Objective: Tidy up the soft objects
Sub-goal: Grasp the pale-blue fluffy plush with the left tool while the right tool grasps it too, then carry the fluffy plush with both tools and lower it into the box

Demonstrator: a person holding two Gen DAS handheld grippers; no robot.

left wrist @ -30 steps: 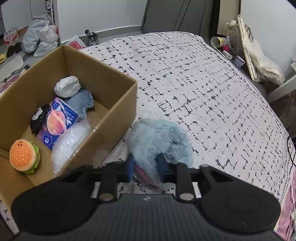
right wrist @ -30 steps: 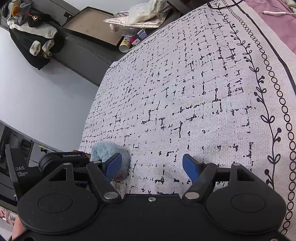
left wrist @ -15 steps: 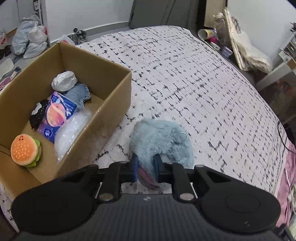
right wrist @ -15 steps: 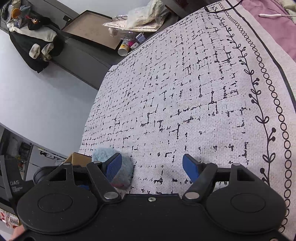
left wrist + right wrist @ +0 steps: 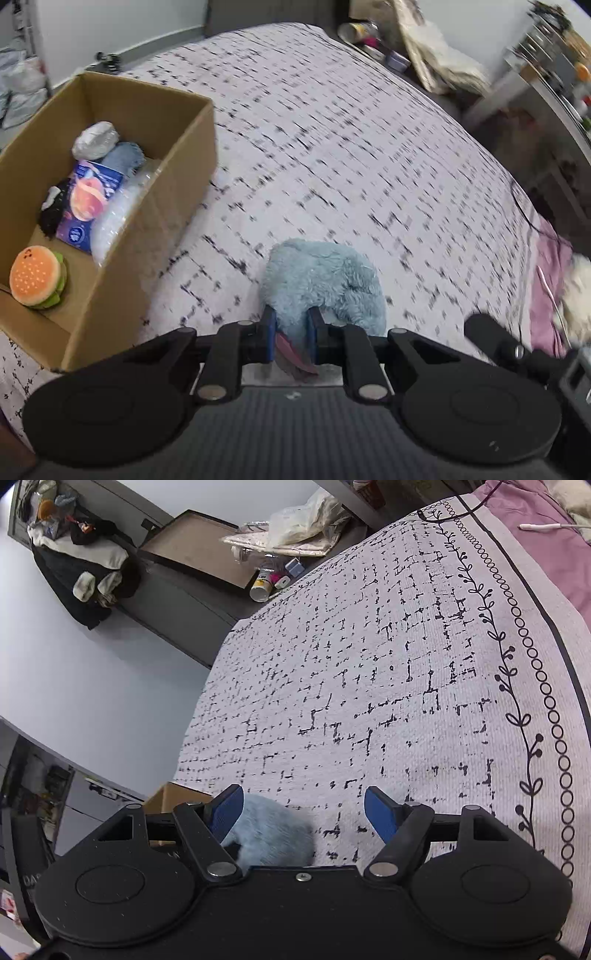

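Left wrist view: left claw pinched on the near edge of a fluffy blue plush, blue pads pressing into the fur, a pinkish-purple flap showing between them. Plush over the patterned bedspread, near centre; whether resting on it or lifted clear, impossible to tell. To the left, an open cardboard box on the bed, just beside the plush but apart from it. Inside the box: a burger plush at the near end, a clear plastic bag, a purple packet, a black item, a denim-blue piece and a grey-white bundle at the far end. Pink fabric at the far right edge of the bed.

Right wrist view: right claw spread wide, holding nothing, above the bedspread. Blue plush low and left, partly behind the left finger. A corner of the cardboard box just left of it.
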